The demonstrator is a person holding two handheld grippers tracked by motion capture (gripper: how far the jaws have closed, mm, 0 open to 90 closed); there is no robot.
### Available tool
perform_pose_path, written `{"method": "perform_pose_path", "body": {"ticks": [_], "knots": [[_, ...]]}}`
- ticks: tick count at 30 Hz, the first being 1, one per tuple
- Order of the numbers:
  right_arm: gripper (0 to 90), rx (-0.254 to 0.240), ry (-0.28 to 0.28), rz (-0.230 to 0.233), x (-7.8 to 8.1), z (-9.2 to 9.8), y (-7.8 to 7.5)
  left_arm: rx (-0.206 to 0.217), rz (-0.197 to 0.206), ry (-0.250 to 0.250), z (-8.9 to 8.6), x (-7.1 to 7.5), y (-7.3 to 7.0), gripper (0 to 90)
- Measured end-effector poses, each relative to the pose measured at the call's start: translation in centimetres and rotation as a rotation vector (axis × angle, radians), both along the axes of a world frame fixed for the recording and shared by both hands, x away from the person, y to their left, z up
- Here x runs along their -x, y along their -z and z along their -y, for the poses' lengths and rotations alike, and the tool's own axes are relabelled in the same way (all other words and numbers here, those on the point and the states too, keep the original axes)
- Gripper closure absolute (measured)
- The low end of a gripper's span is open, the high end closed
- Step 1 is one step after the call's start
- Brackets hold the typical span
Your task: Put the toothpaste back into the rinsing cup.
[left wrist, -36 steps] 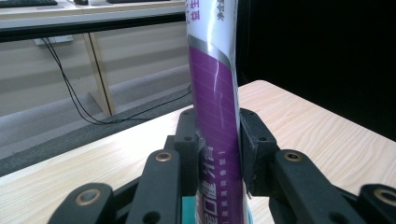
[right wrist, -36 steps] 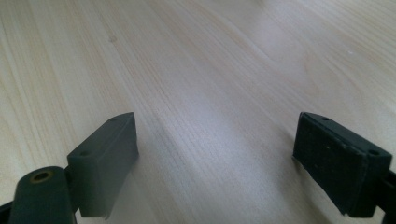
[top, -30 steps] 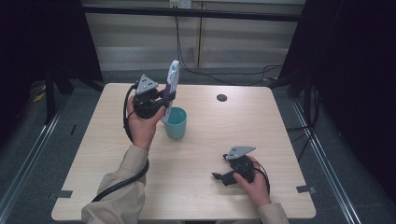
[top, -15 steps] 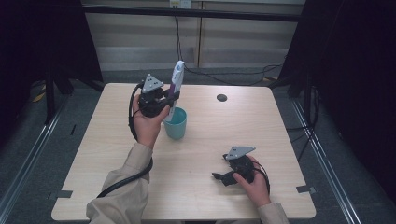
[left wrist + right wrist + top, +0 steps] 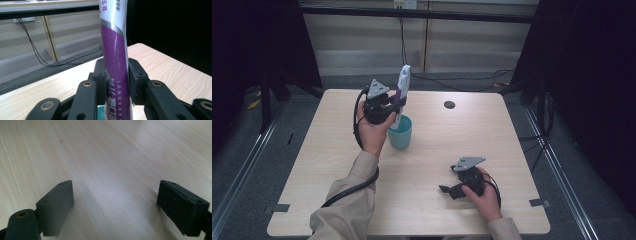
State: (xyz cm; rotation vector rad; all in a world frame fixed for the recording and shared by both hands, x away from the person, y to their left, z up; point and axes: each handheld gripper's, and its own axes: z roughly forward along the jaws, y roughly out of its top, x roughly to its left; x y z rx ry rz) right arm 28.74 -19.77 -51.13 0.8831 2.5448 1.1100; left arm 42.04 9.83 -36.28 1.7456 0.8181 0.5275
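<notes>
**Tube held upright over the teal cup**

We see the white and purple tube (image 5: 401,92) standing nearly upright, a little tilted, its lower end at or inside the mouth of the teal cup (image 5: 400,134); from the high view we cannot tell how deep it reaches. In the left gripper view the tube (image 5: 115,57) runs up the middle of the frame, purple below, a silver band higher up and white with printed characters at the top.

The left hand-held gripper (image 5: 393,106) is clamped on the tube at its purple part, one black pad pressed against each side. The person's left hand (image 5: 373,131) carries it above the counter, just beside the cup on the side toward the left edge, and a black cable loops down from it along the beige sleeve (image 5: 349,210).

The cup stands on the counter (image 5: 332,165) left of centre, nearer the far edge than the near one. A small dark round spot (image 5: 449,104) lies on the counter near the far edge, well apart from the cup.

The right hand-held gripper (image 5: 447,189) rests low near the near right corner, held by the right hand (image 5: 484,192). Its jaws stand wide apart with bare wood grain between them, as the right gripper view shows, and they grasp nothing.
</notes>
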Motion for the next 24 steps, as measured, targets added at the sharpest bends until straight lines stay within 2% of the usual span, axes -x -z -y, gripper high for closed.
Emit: {"method": "perform_pose_path", "body": {"ticks": [6,9,11,24], "knots": [[13.1,0.000,0.000,0.001,0.0,0.0,0.0,-0.004,0.001,-0.009,0.1,-0.3,0.6,71.6],[13.1,0.001,-0.002,0.001,0.0,0.0,0.0,0.012,-0.001,-0.010,0.1,-0.5,0.9,71.6],[13.1,0.001,-0.002,0.001,0.0,0.0,0.0,-0.001,0.003,-0.011,0.1,-0.6,1.0,71.6],[13.1,0.001,-0.003,0.001,0.0,0.0,0.0,0.001,0.000,-0.012,0.7,-1.2,2.5,71.5]]}}
